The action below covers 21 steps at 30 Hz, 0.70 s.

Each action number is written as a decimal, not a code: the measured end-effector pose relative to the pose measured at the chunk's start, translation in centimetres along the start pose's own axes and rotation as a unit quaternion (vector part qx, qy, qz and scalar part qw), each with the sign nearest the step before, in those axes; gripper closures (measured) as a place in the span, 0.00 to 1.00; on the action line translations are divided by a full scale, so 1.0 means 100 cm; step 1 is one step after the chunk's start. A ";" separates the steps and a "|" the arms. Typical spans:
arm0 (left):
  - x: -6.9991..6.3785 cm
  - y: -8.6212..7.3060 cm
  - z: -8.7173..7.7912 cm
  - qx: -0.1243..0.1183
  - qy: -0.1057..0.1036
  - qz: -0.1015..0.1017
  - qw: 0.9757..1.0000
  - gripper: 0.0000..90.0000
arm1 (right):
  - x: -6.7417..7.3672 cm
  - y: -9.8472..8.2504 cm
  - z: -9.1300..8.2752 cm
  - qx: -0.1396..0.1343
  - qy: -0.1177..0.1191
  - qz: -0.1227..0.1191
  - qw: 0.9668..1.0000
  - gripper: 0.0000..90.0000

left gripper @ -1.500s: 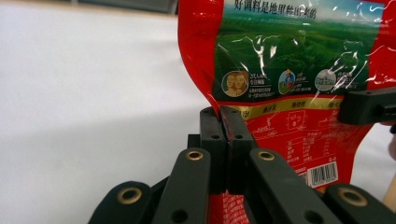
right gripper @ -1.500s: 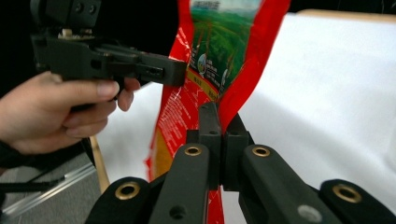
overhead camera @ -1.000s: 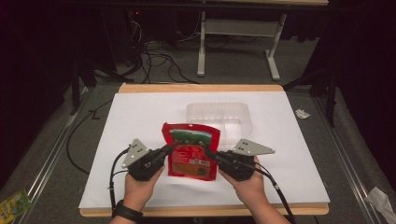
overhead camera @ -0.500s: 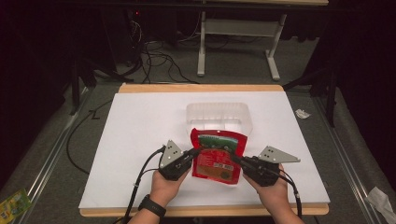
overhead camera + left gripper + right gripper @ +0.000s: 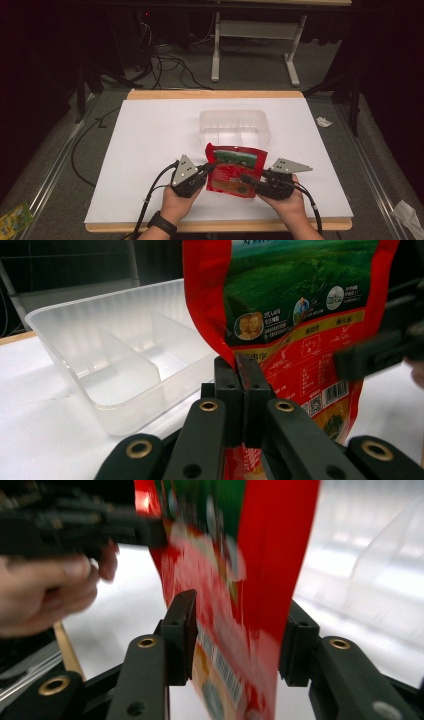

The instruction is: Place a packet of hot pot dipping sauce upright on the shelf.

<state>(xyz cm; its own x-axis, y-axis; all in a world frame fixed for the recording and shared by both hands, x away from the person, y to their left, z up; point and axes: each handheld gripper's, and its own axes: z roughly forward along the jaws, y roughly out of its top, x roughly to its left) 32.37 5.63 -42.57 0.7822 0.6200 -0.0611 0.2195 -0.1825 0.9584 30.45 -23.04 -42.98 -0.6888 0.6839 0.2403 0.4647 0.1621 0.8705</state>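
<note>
Since a moment ago I've carried the glossy red foil pouch rightward, just before the clear plastic divided tray, whose compartments hold nothing. My left gripper is clamped on its edge; my right gripper straddles it, jaws apart.

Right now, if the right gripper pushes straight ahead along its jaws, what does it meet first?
The red pouch: it already hangs between the right gripper's open jaws. Beyond it lies the clear divided tray, though depth is uncertain.
</note>
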 end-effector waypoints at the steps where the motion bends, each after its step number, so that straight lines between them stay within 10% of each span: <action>1: 0.000 0.000 0.000 0.001 0.001 0.000 1.000 0.99 | -0.001 -0.004 0.005 0.015 0.009 -0.003 1.000 0.65; 11: 0.000 0.000 0.000 0.006 0.006 -0.001 1.000 0.97 | -0.002 -0.008 0.009 0.033 0.026 -0.017 0.999 0.94; 21: 0.006 -0.002 -0.005 0.002 0.022 -0.006 1.000 0.79 | 0.002 -0.006 0.010 0.040 0.025 -0.021 0.999 0.97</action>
<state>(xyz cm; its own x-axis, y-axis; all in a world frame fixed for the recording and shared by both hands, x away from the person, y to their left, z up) 32.52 6.38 -42.62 0.7529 0.6554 -0.0601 0.2309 -0.1775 0.9566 30.55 -22.32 -43.90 -0.7346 0.6394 0.2270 0.4762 0.2477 0.8437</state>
